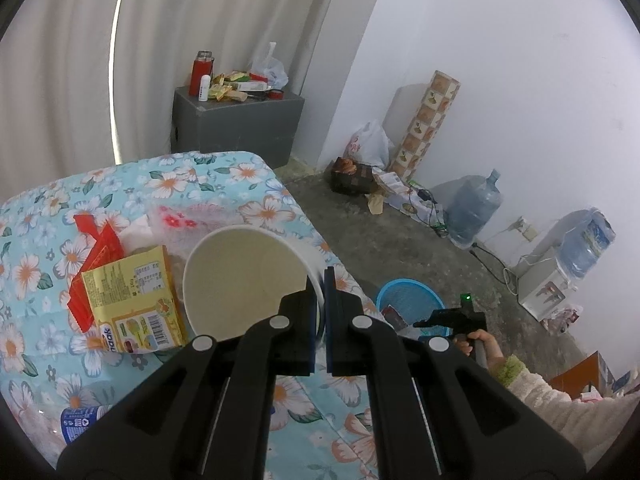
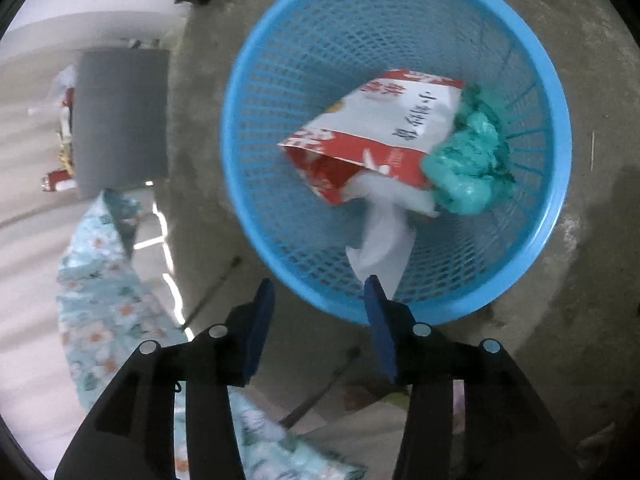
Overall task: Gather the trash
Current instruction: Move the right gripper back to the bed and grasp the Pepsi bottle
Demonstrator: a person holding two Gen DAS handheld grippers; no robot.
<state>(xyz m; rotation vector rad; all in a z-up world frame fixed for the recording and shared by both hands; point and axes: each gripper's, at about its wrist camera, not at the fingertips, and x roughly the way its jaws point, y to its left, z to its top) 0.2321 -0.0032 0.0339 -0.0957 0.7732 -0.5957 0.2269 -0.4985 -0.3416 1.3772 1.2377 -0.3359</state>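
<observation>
Partway: our left gripper (image 1: 323, 280) pinches the paper bowl (image 1: 244, 280); right gripper (image 2: 320, 296) gapes empty over the basket (image 2: 560, 128), wrappers (image 1: 132, 292) remaining centre-left.

Soft daylight, heavy fisheye bend

A bright streak glares down the curtain (image 1: 116, 60); the wall (image 1: 500, 80) is evenly lit. The right wrist view is smeared with motion blur, dark corners ringing both views.
</observation>
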